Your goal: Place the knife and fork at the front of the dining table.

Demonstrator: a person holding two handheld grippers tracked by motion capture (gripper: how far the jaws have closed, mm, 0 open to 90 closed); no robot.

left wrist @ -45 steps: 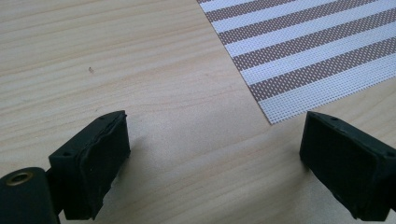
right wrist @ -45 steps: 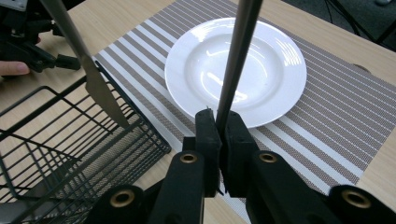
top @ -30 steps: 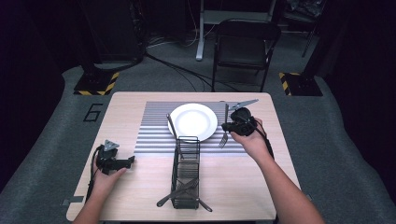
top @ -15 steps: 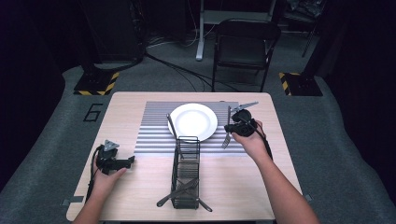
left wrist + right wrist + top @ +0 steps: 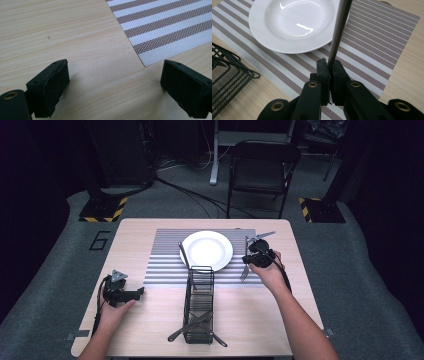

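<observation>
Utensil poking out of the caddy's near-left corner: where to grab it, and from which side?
Grip the bare end of the utensil that sticks out of the wire caddy. It's probably best to come in from the near left with the open left gripper, jaws across the thin shaft. The rest lies inside the mesh, where the walls would likely block the jaws.

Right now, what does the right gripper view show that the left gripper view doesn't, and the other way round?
Right gripper view: the right gripper shut on a utensil by its handle, a white plate, and a corner of the wire basket. Left gripper view: the left gripper, its fingers wide apart with nothing between them. Shared: the striped mat and the wooden table.
</observation>
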